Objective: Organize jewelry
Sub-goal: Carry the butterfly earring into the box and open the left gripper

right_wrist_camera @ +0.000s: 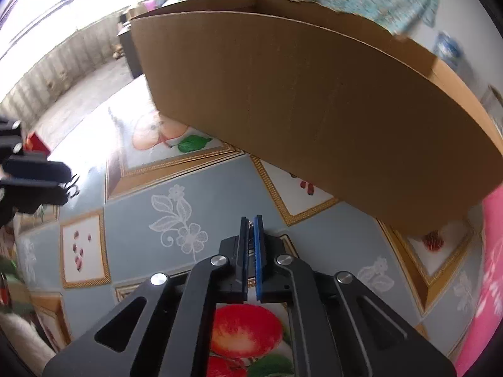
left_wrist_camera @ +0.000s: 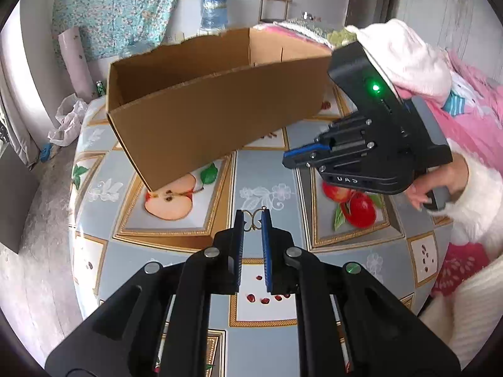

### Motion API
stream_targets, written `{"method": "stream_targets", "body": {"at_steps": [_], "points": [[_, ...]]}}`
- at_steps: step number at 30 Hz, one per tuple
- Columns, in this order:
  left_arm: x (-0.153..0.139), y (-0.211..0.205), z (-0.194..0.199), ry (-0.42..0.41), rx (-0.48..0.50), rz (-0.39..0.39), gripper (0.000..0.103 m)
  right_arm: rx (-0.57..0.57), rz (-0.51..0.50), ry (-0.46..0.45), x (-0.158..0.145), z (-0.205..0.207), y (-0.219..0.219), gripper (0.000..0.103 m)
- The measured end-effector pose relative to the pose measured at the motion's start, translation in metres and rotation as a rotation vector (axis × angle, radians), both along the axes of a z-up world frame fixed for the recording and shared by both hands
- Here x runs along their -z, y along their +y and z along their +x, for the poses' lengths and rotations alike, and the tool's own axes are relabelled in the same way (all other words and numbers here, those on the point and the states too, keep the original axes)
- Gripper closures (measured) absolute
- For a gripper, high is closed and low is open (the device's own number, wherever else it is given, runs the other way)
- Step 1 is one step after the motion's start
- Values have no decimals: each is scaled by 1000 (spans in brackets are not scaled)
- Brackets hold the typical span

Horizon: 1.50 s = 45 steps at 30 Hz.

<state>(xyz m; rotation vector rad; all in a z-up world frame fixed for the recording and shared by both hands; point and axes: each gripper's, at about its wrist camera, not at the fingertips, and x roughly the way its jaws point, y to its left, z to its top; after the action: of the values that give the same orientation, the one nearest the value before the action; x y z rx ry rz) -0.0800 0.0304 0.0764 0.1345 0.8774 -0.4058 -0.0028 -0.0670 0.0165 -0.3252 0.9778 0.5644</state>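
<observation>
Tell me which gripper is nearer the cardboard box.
Right. The right gripper hangs close to the cardboard box, just short of its long near wall, pinching something small. The left gripper holds a gold ornament farther back over the tablecloth.

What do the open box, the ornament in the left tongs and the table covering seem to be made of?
Cardboard box: matte brown cardboard, one rim torn. Gold ornament: thin gold-coloured wire loops, probably metal. Table covering: glossy printed sheet, likely vinyl, judging by its sheen.

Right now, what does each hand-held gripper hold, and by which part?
The left hand-held gripper pinches a small gold ornament by its two sides. The right hand-held gripper is shut on something tiny at its tips; what, I cannot tell.
</observation>
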Motion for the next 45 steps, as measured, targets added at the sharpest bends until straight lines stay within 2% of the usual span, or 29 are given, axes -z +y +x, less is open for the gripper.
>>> {"method": "stream_targets", "body": {"at_steps": [4, 6, 9, 12, 14, 15, 17, 19, 20, 23, 25, 29, 32, 35, 38, 40, 42, 45], "points": [[-11, 2, 7, -32, 5, -12, 93, 58, 106, -41, -38, -3, -22, 100], [-19, -1, 14, -54, 9, -21, 93, 60, 176, -87, -79, -8, -33, 100], [-54, -1, 33, -92, 44, -91, 93, 43, 233, -200, -140, -3, -43, 100], [-92, -5, 72, -144, 74, -109, 93, 23, 199, -255, -178, 27, -43, 100], [-105, -12, 112, -112, 84, -103, 93, 29, 159, -219, -183, 63, -37, 100], [-104, -18, 148, -43, 96, -116, 93, 47, 157, -174, -180, 85, -36, 100], [-93, -27, 194, 61, 95, -112, 93, 72, 119, -67, -162, 132, -30, 100], [-66, -35, 251, 220, 54, -109, 93, 102, 82, 31, -140, 167, -25, 100], [-50, -37, 273, 296, 20, -99, 93, 122, 66, 108, -123, 191, -20, 100], [-20, -38, 317, 422, -65, -84, 93, 165, 14, 200, -91, 216, -13, 100], [-7, -39, 335, 492, -100, -81, 93, 196, 12, 296, -72, 238, -12, 100], [21, -37, 358, 636, -155, -126, 93, 290, 71, 484, -37, 264, -22, 100], [40, -28, 366, 688, -214, -140, 94, 293, 27, 490, -31, 263, -11, 100], [62, -18, 364, 763, -261, -217, 95, 308, 29, 538, -21, 270, -8, 98], [70, -18, 363, 781, -260, -275, 94, 315, -16, 504, -19, 271, -5, 97], [70, -15, 364, 788, -264, -304, 93, 314, -38, 482, -23, 269, -6, 92], [65, -13, 360, 791, -252, -319, 88, 329, -14, 437, -42, 262, -14, 84], [44, -18, 345, 745, -167, -310, 73, 291, 36, 336, -82, 238, -25, 76]]}}
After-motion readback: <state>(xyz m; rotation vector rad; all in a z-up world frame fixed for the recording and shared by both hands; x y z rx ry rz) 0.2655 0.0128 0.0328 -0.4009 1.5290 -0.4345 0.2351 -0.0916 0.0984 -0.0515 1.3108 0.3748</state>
